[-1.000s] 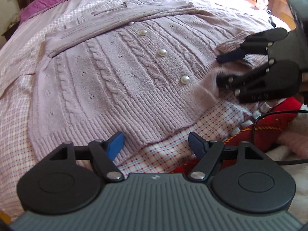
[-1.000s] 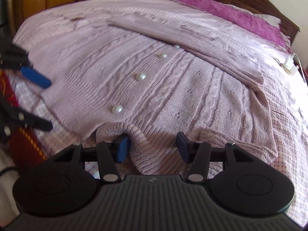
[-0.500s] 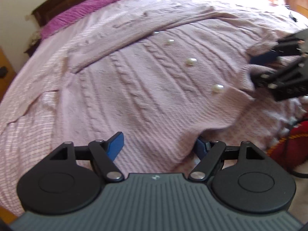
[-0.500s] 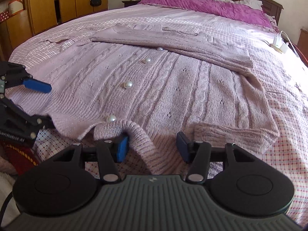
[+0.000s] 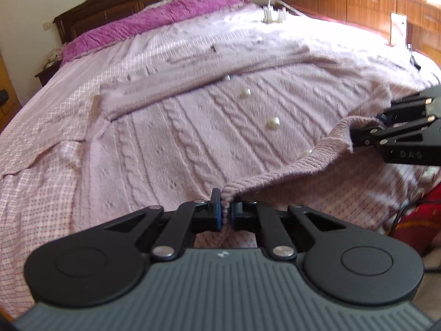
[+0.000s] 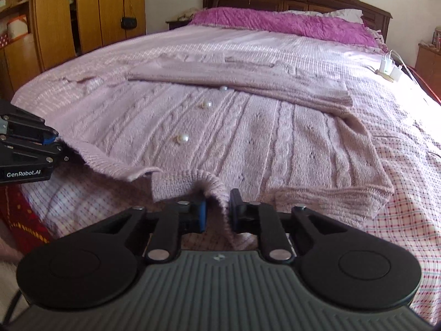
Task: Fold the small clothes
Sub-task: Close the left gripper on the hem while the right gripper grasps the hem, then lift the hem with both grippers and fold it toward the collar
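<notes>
Both claws, left [image 5: 226,216] and right [image 6: 217,213], now pinch the cardigan's [image 5: 171,143] lifted hem.

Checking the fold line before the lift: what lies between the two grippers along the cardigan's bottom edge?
Only the ribbed hem of the cardigan, raised between left gripper and right gripper; left wrist view shows it.

"GenRobot.AI" on the left claw [image 6: 56,140]; "DAS" on the right claw [image 5: 366,135]
</notes>
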